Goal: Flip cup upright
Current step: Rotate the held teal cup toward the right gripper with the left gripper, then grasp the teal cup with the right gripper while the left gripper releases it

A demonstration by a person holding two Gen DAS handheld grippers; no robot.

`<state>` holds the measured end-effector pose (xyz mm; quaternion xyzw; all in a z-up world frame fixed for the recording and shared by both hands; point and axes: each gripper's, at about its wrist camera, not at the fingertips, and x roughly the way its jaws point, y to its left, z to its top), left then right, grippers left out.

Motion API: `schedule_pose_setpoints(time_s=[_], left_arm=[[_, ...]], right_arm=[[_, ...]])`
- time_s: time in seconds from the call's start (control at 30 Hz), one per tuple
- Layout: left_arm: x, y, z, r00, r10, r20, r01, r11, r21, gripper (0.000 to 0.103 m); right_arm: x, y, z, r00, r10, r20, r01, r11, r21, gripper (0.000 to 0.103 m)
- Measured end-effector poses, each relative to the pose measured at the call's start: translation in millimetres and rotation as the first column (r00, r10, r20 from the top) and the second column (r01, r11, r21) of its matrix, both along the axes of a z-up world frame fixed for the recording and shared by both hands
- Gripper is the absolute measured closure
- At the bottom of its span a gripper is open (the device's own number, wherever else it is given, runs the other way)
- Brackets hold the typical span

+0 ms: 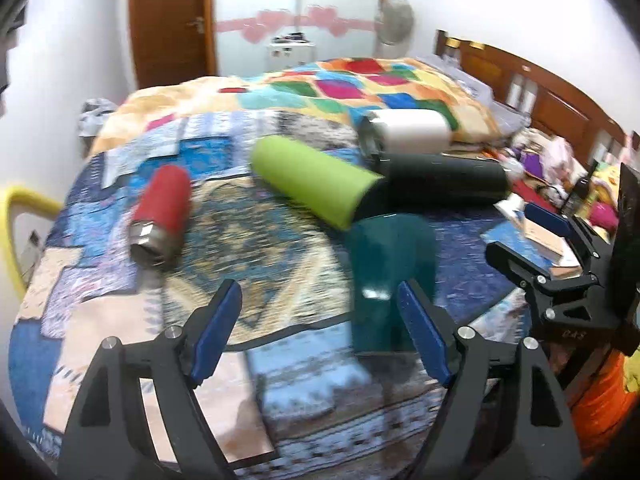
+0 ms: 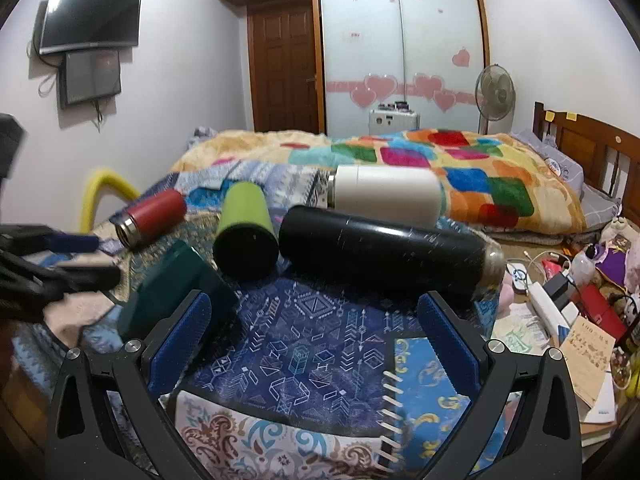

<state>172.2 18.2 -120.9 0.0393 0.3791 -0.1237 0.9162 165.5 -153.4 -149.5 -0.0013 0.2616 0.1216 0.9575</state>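
1. Patterned blue cloth (image 2: 316, 332) covers the work surface on a bed; a multicoloured blanket (image 2: 460, 168) lies behind it, with a wooden door (image 2: 282, 68) and a standing fan (image 2: 494, 92) along the far wall.
2. Teal cup (image 1: 390, 280) stands in the left wrist view just beyond the left gripper (image 1: 320, 332), nearer its right finger; the frame is blurred there, so which end is up cannot be confirmed. In the right wrist view the same cup appears tilted.
3. Left gripper: fingers spread apart, nothing between them.
4. Right gripper (image 2: 314, 340): fingers spread apart, only cloth between them.
5. Four other bottles lie on their sides: red bottle (image 1: 164, 208), green bottle (image 1: 316, 182), black bottle (image 2: 384, 254), white bottle (image 2: 384, 196).
6. Green and black bottles touch end to end.
7. Books and clutter (image 2: 580, 320) sit to the right.
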Motion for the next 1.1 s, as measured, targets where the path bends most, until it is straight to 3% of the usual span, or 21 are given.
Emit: schedule_pose_setpoints(time_s=[0.23, 0.5, 0.7, 0.8, 0.93, 1.1], left_arm=[[-1, 15, -29, 0.998, 0.024, -0.055, -0.024, 1.0, 0.003, 0.023], [-8, 1, -40, 0.997, -0.039, -0.071, 0.035, 0.998, -0.056, 0.023], [-13, -12, -41, 0.999, -0.039, -0.036, 0.038, 0.999, -0.016, 0.023], [-19, -1, -35, 1.0, 0.011, 0.022, -0.011, 1.0, 0.008, 0.023], [-35, 21, -26, 0.988, 0.103, 0.112, -0.106, 0.994, 0.026, 0.022], [-43, 42, -25, 0.983, 0.142, 0.117, -0.141, 0.99, -0.014, 0.022]], right_arm=[[11, 16, -11, 0.992, 0.083, -0.097, -0.077, 0.995, 0.063, 0.0], [16, 24, -6, 0.994, 0.063, -0.088, -0.063, 0.998, 0.003, 0.0], [21, 28, 5, 0.99, 0.107, -0.094, -0.106, 0.994, 0.014, 0.0], [27, 40, 9, 0.968, 0.21, -0.139, -0.204, 0.978, 0.051, 0.0], [35, 61, 7, 0.946, 0.274, -0.174, -0.274, 0.961, 0.02, 0.001], [47, 93, -3, 0.887, 0.381, -0.26, -0.408, 0.911, -0.058, 0.012]])
